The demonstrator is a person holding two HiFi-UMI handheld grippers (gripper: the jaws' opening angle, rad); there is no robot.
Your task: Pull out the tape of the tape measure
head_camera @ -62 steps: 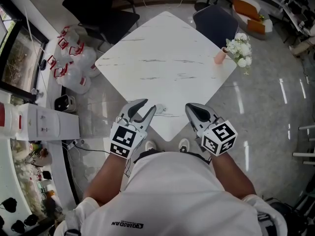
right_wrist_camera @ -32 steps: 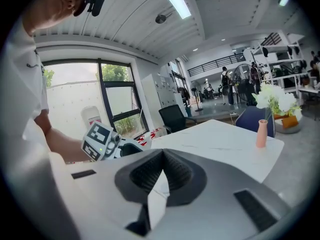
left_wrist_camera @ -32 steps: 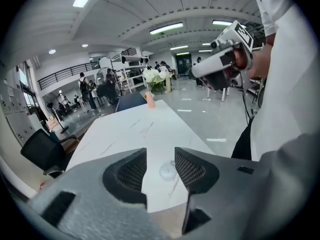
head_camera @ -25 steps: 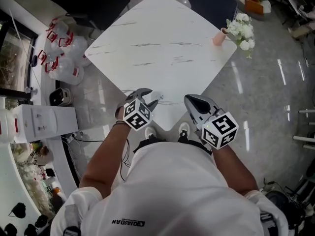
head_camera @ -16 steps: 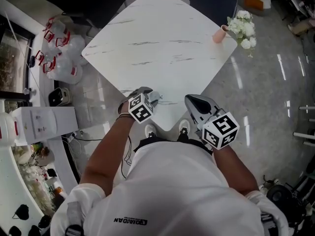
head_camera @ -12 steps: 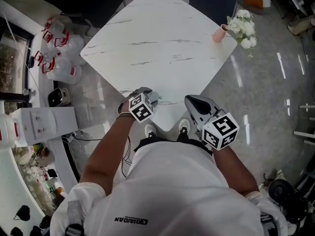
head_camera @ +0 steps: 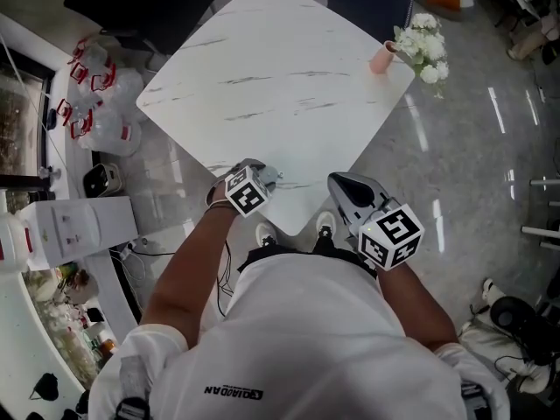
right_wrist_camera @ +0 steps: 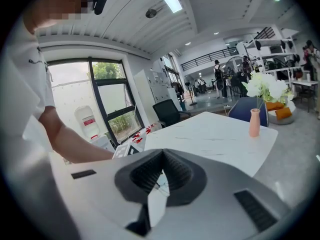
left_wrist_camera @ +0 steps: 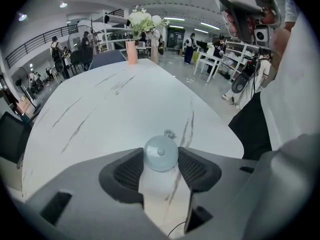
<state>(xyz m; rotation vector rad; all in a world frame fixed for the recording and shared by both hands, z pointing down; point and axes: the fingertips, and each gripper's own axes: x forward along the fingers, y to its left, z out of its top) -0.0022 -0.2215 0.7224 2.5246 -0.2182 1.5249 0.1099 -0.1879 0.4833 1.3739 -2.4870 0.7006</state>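
The left tongs (left_wrist_camera: 160, 159), just opened wide, straddled the small round pale-blue tape measure (left_wrist_camera: 160, 151) at the near corner of the white veined surface (left_wrist_camera: 100, 109); the right tongs (right_wrist_camera: 162, 156) hung pinched shut, empty. Closing off-centre might squirt it over the edge

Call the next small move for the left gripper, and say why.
Probably close the left gripper on the tape measure. Its jaws have just been opening and now stand apart, with it between the pads on the table, seemingly not yet pinched. The pull ring lies free beyond it; the right gripper is shut and empty.
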